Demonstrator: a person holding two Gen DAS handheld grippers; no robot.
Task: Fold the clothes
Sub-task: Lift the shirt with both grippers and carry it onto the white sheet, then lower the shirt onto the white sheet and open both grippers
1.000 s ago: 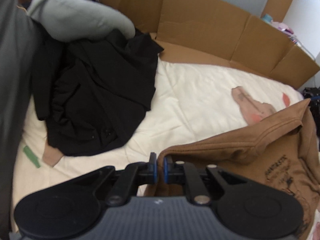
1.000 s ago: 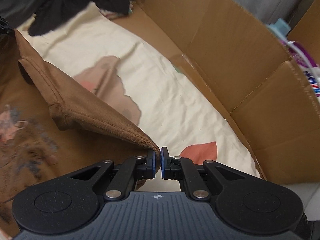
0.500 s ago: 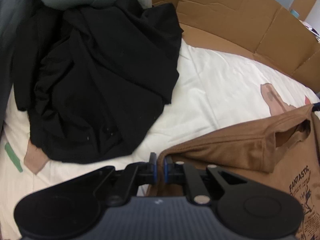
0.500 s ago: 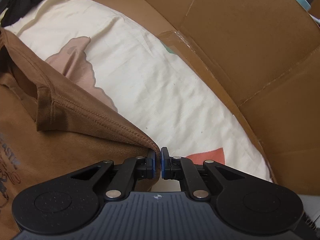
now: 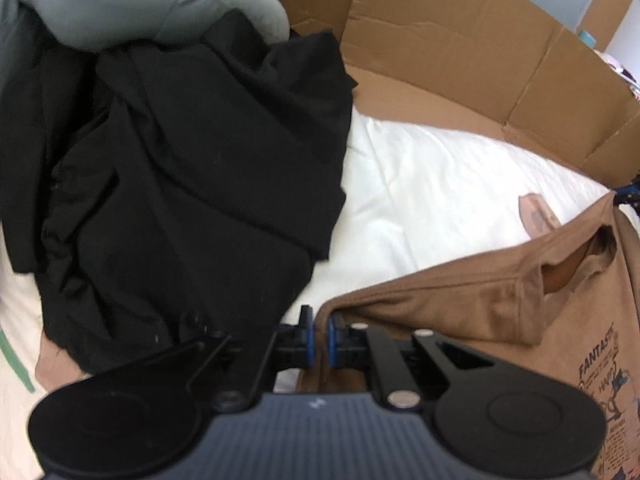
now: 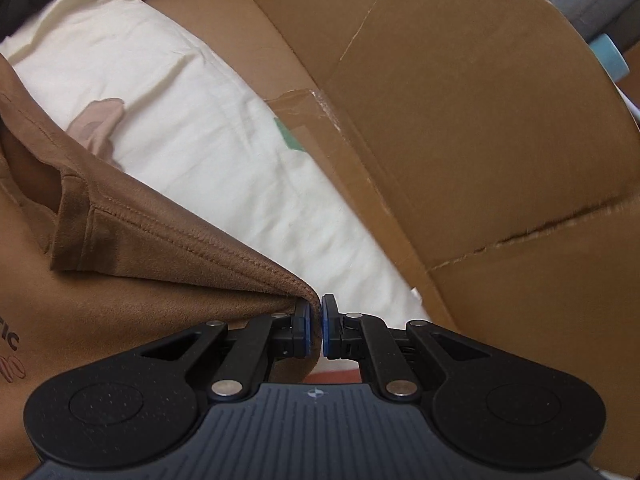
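Observation:
A brown printed T-shirt (image 5: pixel 460 296) is stretched between both grippers above a white bed sheet (image 5: pixel 432 184). My left gripper (image 5: pixel 318 330) is shut on one corner of its folded top edge. In the right wrist view the same brown T-shirt (image 6: pixel 132 288) hangs to the left, and my right gripper (image 6: pixel 315 330) is shut on the other corner. A sleeve opening (image 5: pixel 576 264) gapes along the held edge. Printed lettering (image 5: pixel 596 364) shows on the hanging front.
A heap of black clothes (image 5: pixel 172 184) lies on the sheet just ahead and left of my left gripper, under a grey-green cushion (image 5: pixel 132 4). Brown cardboard walls (image 6: pixel 460 128) border the bed on the far and right sides. White sheet (image 6: pixel 208 120) shows between shirt and cardboard.
Both grippers have carried the brown shirt forward and lower toward the bed. The black heap and the cardboard wall now loom larger. Both grips are unchanged.

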